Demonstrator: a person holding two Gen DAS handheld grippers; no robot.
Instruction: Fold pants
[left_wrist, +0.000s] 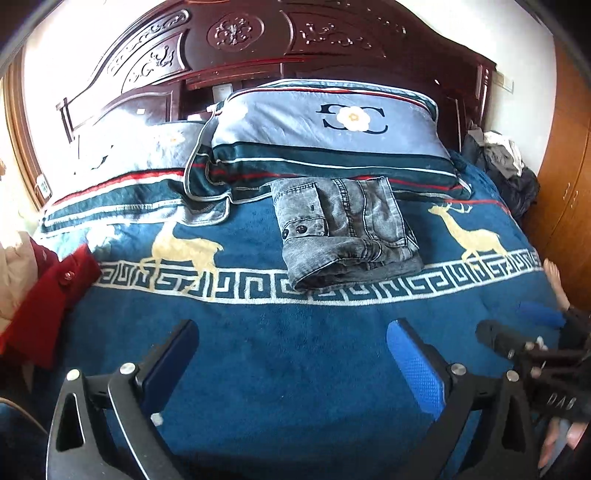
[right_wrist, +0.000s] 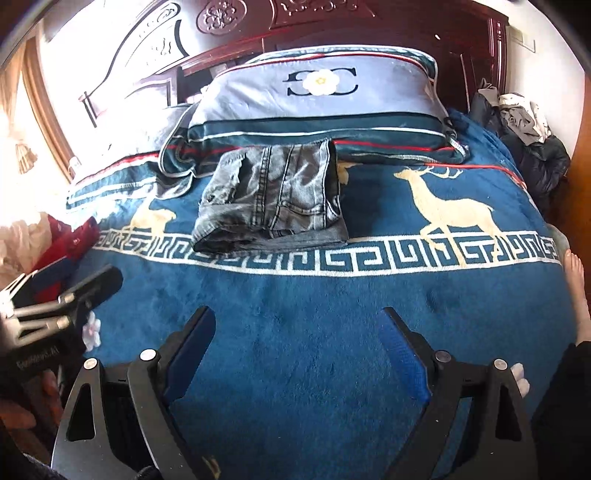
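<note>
Both jaws gape empty as I hold my left gripper (left_wrist: 291, 339) and right gripper (right_wrist: 299, 325) over a blue deer-patterned blanket (left_wrist: 295, 332). Folded grey pants (left_wrist: 343, 229) lie lengthwise toward the pillow (left_wrist: 332, 129) and carved headboard (left_wrist: 236, 33).

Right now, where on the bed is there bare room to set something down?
Free: blanket between the key-pattern border and both claws. Crowded: folded jeans against the pillow, red garment at left, dark clothes pile far right.
</note>
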